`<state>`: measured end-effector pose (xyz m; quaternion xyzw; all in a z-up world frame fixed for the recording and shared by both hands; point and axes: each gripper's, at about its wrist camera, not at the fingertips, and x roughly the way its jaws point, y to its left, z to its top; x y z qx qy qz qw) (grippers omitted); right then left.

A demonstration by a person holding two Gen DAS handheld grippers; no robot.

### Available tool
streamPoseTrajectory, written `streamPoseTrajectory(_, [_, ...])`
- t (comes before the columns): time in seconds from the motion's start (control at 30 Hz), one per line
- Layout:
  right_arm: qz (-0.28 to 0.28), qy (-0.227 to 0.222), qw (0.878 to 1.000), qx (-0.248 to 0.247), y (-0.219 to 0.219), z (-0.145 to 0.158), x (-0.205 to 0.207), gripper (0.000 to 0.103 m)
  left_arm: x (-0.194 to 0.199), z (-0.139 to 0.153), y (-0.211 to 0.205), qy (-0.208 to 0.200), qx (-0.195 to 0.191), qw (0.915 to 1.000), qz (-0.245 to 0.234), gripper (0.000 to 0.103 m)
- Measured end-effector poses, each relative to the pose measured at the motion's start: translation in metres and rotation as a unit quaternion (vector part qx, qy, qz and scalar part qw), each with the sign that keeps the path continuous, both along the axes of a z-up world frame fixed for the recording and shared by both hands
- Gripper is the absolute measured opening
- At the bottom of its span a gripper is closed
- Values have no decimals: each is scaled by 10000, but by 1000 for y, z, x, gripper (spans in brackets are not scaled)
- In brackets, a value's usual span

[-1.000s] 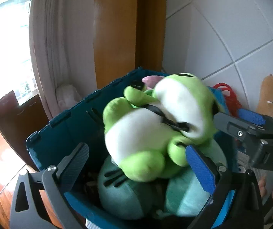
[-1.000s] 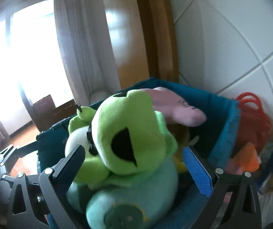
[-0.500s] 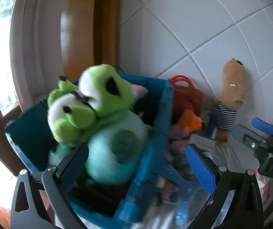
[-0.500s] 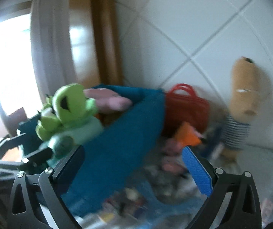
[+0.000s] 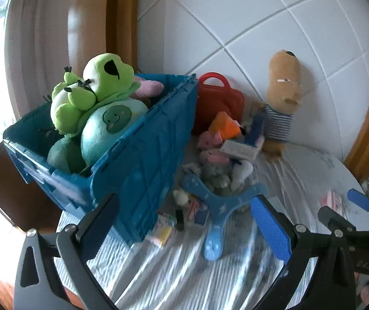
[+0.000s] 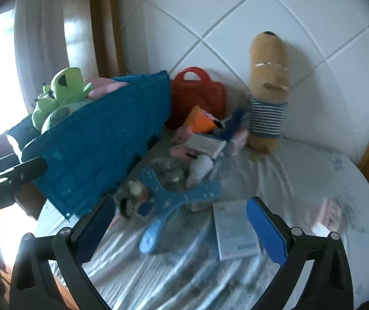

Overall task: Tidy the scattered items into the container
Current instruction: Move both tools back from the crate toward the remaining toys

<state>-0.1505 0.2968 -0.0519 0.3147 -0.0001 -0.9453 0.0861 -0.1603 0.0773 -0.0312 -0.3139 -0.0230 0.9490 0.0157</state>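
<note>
Both the left gripper (image 5: 184,228) and right gripper (image 6: 178,228) hover with jaws spread and empty above the bench (image 6: 313,180). The blue boomerang (image 6: 169,201) lies flat beside the crate (image 6: 101,139); probably light and stiff, best pinched across one arm.

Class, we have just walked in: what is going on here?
A person is tidying toys with two handheld grippers. The left gripper and right gripper are both open and empty above the table. The blue plastic crate already holds a green frog plush; a blue boomerang toy and brown striped-shirt plush remain outside.
</note>
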Motion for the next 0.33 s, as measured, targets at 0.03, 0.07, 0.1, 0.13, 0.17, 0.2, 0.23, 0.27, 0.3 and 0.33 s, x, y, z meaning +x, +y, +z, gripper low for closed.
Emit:
streamPoseTrajectory(0.03, [-79, 27, 10000, -19, -1, 1, 10, 103, 9, 1, -2, 19, -30, 10000, -56, 103])
streamPoseTrajectory(0.07, [-148, 65, 9998, -73, -2, 1, 20, 103, 18, 1, -4, 38, -59, 9999, -112, 103])
streamPoseTrajectory(0.1, [-232, 101, 9996, -112, -4, 2, 29, 103, 27, 2, -7, 50, -71, 9998, -172, 103])
streamPoseTrajectory(0.13, [-314, 126, 9993, -146, -7, 3, 38, 103, 35, 2, -11, 61, -82, 9997, -233, 103])
streamPoseTrajectory(0.17, [-386, 103, 9991, -151, -12, 2, 47, 103, 43, 2, -14, 72, -94, 9995, -293, 103])
streamPoseTrajectory(0.2, [-448, 84, 9988, -153, -16, 2, 55, 103, 52, 2, -17, 84, -106, 9993, -354, 103])
streamPoseTrajectory(0.23, [-465, 87, 9988, -132, -20, 1, 62, 103, 59, 2, -21, 129, -94, 9991, -405, 103])
streamPoseTrajectory(0.27, [-510, 110, 9986, -83, -25, 1, 70, 103, 69, 3, -25, 194, -56, 9986, -482, 103])
streamPoseTrajectory(0.3, [-559, 115, 9984, -60, -29, 0, 77, 103, 75, 3, -27, 198, -44, 9982, -556, 103])
streamPoseTrajectory(0.33, [-597, 109, 9981, -85, -32, 0, 86, 103, 81, 2, -30, 202, -32, 9978, -629, 103])
